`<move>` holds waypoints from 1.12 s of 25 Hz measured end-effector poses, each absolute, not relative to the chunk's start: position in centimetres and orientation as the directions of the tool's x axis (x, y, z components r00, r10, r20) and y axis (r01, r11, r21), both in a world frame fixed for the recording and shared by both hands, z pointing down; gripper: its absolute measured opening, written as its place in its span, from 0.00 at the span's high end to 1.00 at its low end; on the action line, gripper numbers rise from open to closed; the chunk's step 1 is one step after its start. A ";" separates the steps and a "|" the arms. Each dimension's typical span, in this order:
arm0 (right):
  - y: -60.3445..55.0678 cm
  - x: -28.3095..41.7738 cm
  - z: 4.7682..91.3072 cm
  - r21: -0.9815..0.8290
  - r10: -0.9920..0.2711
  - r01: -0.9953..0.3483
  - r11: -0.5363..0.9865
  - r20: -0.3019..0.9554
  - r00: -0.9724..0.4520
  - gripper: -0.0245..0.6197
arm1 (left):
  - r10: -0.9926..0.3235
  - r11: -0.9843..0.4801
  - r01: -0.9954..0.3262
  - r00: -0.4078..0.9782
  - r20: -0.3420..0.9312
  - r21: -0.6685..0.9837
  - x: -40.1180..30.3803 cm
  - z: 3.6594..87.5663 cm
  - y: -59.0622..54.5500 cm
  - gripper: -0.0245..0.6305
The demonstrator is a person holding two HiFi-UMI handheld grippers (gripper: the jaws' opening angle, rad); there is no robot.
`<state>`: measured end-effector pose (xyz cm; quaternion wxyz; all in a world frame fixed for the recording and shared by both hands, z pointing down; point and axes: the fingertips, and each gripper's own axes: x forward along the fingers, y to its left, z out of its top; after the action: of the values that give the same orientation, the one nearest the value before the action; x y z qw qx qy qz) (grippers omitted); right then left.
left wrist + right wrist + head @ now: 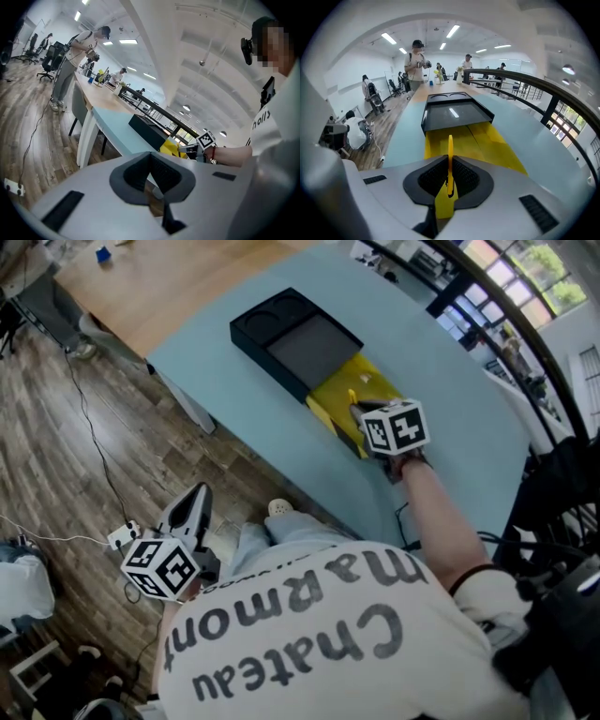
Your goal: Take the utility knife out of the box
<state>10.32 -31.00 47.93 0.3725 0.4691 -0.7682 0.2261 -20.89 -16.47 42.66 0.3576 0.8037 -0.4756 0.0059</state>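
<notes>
Right gripper (449,180) — jaws nearly together, clamped on 1 yellow knife (450,152), blade edge-up over the yellow box (497,140). Left gripper (152,176) — jaws closed together, holding nothing.

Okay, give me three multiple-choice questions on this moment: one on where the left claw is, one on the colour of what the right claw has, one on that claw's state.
1. Where is the left claw?
A. Over the brown wooden floor, beside the pale blue table
B. Resting on the table top
C. Raised overhead

2. What colour is the thin, flat utility knife in the right claw?
A. Red
B. Yellow
C. Green

3. How is the right claw?
A. Wide open and empty
B. Shut on nothing
C. Shut on the utility knife

Answers:
1 A: the head view shows it off the table's near edge, above the floorboards.
2 B: the right gripper view shows a yellow strip, edge-on.
3 C: there both pads press on the strip's sides.
</notes>
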 end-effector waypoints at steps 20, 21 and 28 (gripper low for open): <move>-25.6 11.8 44.7 -0.023 -0.744 -0.938 0.347 0.601 -0.290 0.88 | -0.755 -0.326 -0.763 0.566 0.333 0.558 -21.7 42.4 -11.5 0.96; -25.3 12.0 44.6 -0.027 -0.753 -0.942 0.334 0.593 -0.284 0.88 | -0.756 -0.321 -0.764 0.563 0.334 0.560 -21.9 42.5 -11.3 0.96; -23.8 12.7 42.8 -0.129 -0.824 -0.957 0.261 0.487 -0.290 0.88 | -0.743 -0.350 -0.753 0.585 0.324 0.557 -20.8 42.8 -10.0 0.96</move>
<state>12.70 -23.82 42.77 0.1635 0.5728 -0.7771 0.2033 -20.75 -9.98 42.81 0.3429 0.8217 -0.4552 0.0069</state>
